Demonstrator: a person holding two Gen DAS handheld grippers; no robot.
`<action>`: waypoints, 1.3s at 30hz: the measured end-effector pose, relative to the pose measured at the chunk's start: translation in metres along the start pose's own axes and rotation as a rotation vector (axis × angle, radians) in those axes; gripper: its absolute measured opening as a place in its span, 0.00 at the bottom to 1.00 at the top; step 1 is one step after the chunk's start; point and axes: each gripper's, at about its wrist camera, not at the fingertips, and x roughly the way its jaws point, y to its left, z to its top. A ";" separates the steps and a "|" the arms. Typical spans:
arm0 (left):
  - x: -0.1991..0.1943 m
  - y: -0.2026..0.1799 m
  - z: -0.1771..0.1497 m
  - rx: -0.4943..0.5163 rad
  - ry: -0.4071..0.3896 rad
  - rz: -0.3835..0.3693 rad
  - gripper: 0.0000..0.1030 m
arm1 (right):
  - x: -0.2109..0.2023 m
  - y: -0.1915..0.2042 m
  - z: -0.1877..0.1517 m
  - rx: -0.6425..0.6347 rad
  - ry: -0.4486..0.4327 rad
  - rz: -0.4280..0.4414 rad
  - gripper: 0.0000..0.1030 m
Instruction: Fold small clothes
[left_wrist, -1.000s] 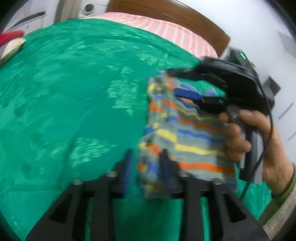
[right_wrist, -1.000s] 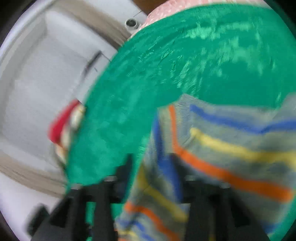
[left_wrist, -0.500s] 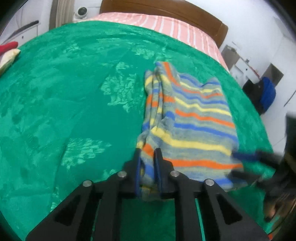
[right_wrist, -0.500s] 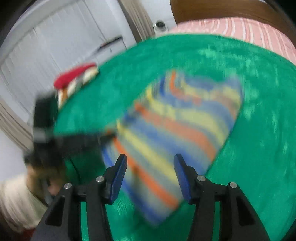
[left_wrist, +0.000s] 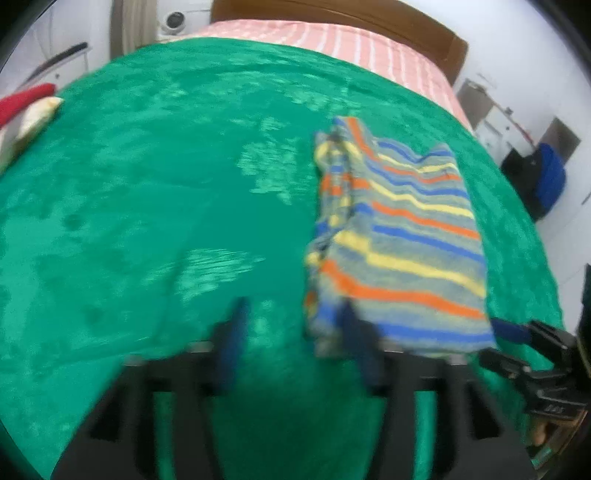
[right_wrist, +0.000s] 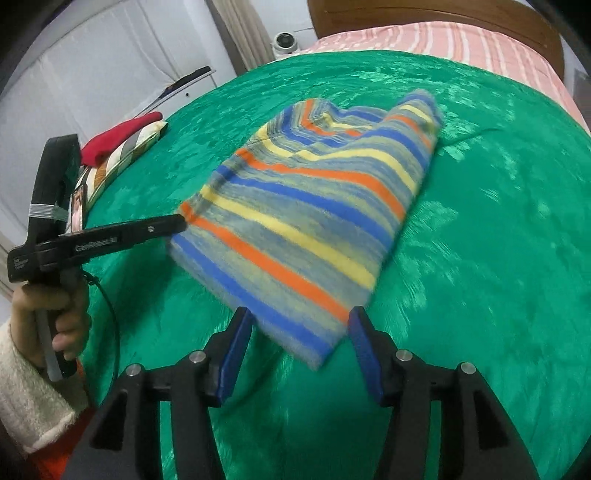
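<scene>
A small folded garment (left_wrist: 399, 243) with blue, orange and yellow stripes lies on the green bedspread (left_wrist: 166, 206). It also shows in the right wrist view (right_wrist: 306, 221). My left gripper (left_wrist: 291, 332) is open and empty, just off the garment's near left corner. It shows from the side in the right wrist view (right_wrist: 173, 225), its tip at the garment's left edge. My right gripper (right_wrist: 299, 332) is open and empty, jaws either side of the garment's near corner. Its tips show at the lower right of the left wrist view (left_wrist: 517, 336).
A red and cream pile of clothes (right_wrist: 122, 144) lies at the bed's left edge, also in the left wrist view (left_wrist: 26, 110). A pink striped sheet (right_wrist: 461, 40) and a wooden headboard (left_wrist: 332, 14) are at the far end. A blue bag (left_wrist: 550, 181) stands beyond the right edge.
My left gripper has opened and let go of the garment's near left corner, then shifted left. My right gripper has stayed open and drawn back. The garment now lies flat.
</scene>
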 end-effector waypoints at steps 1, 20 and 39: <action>-0.007 0.003 -0.001 0.001 -0.011 0.020 0.77 | -0.006 0.000 -0.004 0.014 -0.002 0.012 0.53; -0.024 0.007 0.029 0.083 -0.112 -0.020 0.90 | -0.063 -0.028 -0.043 0.105 -0.156 -0.125 1.00; 0.107 -0.050 0.096 0.195 0.156 -0.200 0.17 | 0.070 -0.065 0.106 0.277 -0.074 0.010 0.28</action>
